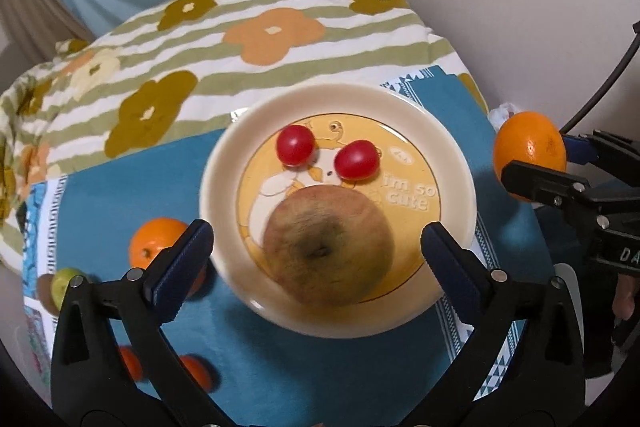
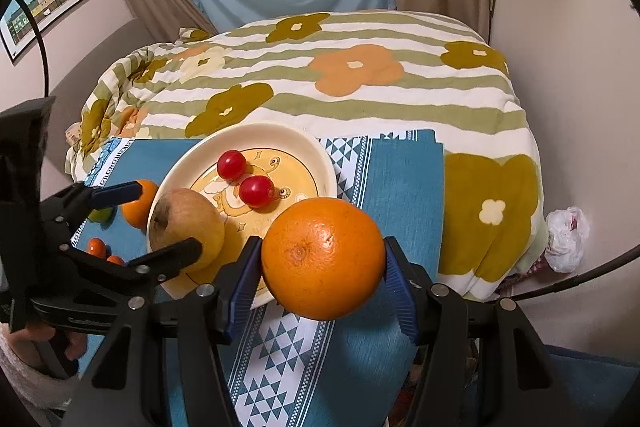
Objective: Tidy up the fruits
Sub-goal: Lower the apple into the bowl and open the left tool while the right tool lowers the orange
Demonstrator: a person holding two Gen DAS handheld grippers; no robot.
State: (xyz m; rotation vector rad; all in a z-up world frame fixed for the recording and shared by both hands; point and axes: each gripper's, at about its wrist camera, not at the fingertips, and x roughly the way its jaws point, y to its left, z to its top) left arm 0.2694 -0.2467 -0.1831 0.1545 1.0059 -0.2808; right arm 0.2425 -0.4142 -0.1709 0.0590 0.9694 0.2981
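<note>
Right gripper [image 2: 324, 267], tilted downward, clamps the orange [image 2: 322, 259].

Warm, dim indoor light; soft shadows beneath the fruit (apple [image 1: 329, 246] slightly blurred), heavy fisheye bending at edges.

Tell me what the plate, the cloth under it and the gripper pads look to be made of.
Plate: likely glazed ceramic, maybe melamine; glossy cream rim, printed cartoon centre.
Blue cloth: woven fabric, matte, with a white geometric band and soft creases.
Pads on the right gripper, pressed on the orange: blue, ribbed, probably rubber or soft plastic. The left gripper's pads look the same.
</note>
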